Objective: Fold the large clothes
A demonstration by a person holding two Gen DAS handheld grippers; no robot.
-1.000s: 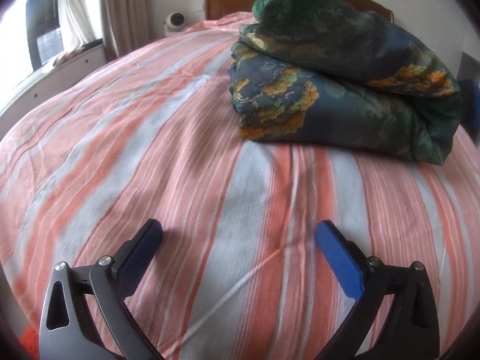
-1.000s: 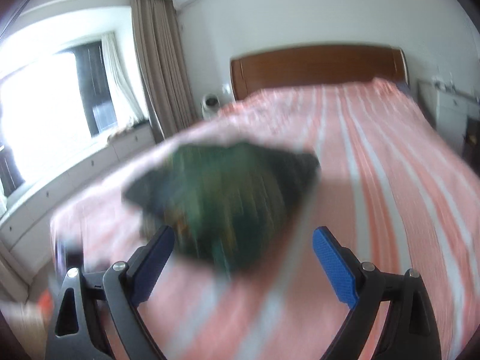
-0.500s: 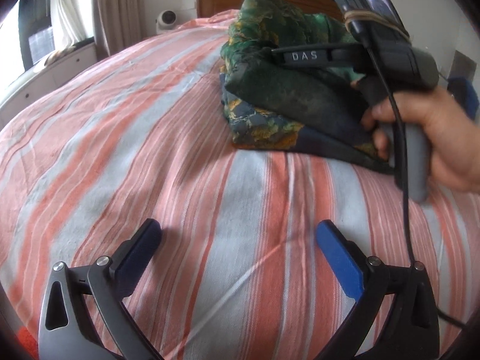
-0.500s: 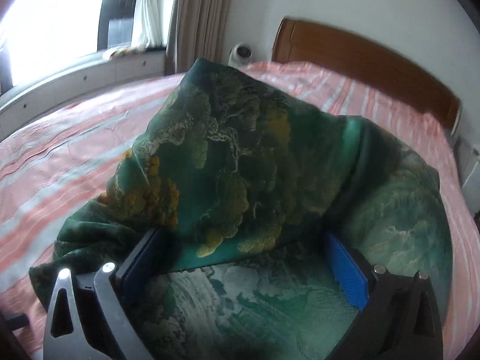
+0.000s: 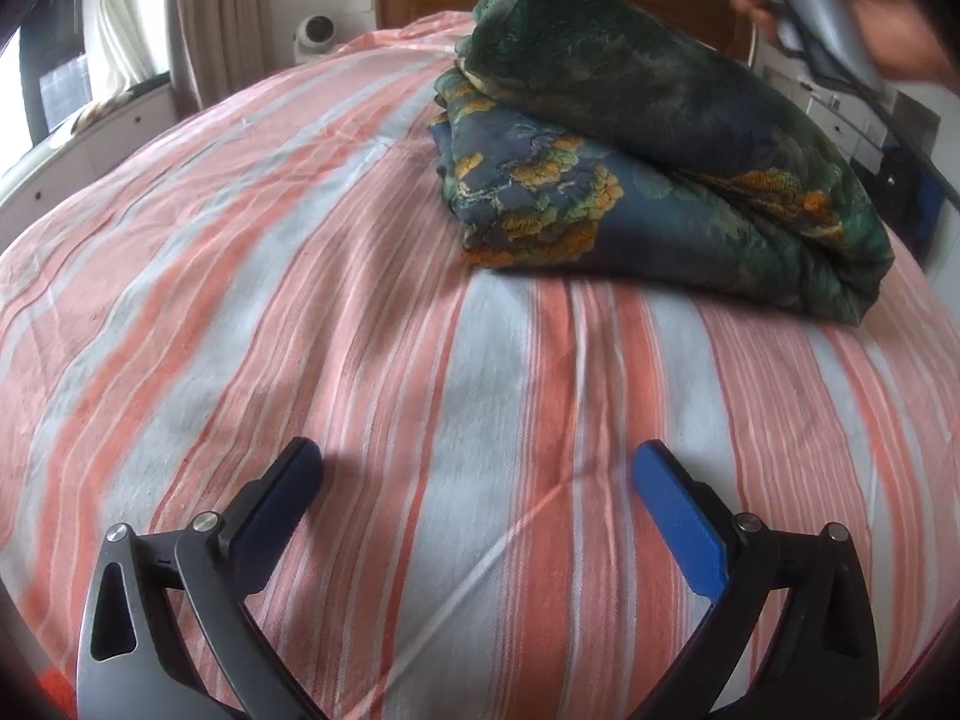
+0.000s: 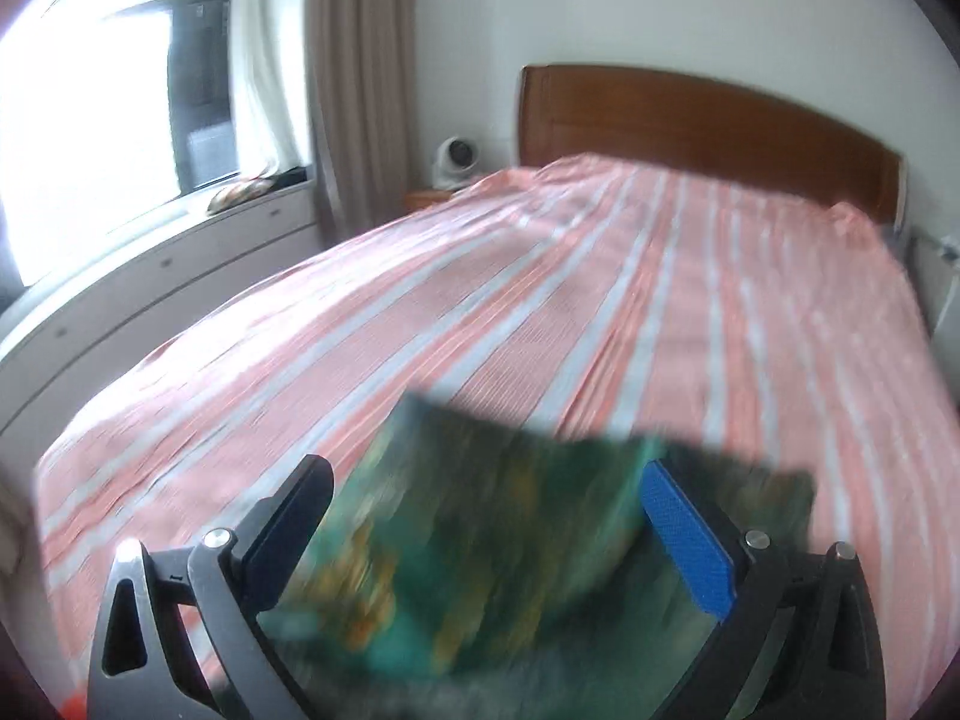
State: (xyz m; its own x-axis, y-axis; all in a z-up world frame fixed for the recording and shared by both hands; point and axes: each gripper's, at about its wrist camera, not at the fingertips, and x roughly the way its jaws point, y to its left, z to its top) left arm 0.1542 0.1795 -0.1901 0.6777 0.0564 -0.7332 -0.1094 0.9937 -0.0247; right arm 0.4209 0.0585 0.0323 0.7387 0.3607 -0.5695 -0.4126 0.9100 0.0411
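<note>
1. Green-and-blue patterned cloth (image 5: pixel 648 138) lies folded in a thick bundle on your striped bed sheet (image 5: pixel 300 300), toward the headboard (image 6: pixel 708 114).
2. Your left gripper (image 5: pixel 477 489) hovers near the sheet, fingers spread wide, gripping nothing.
3. Your right gripper (image 6: pixel 486 510) is above the bundle; fingers released, cloth blurred below.

blurred: green cloth (image 6: pixel 510 546) in the right view | cut off: hand (image 5: pixel 864 6) at the top edge in the left view | hidden: bed behind the cloth

Dark green floral garment (image 5: pixel 654 156) folded into thick bundle, lying on striped bedsheet (image 5: pixel 360 360).
</note>
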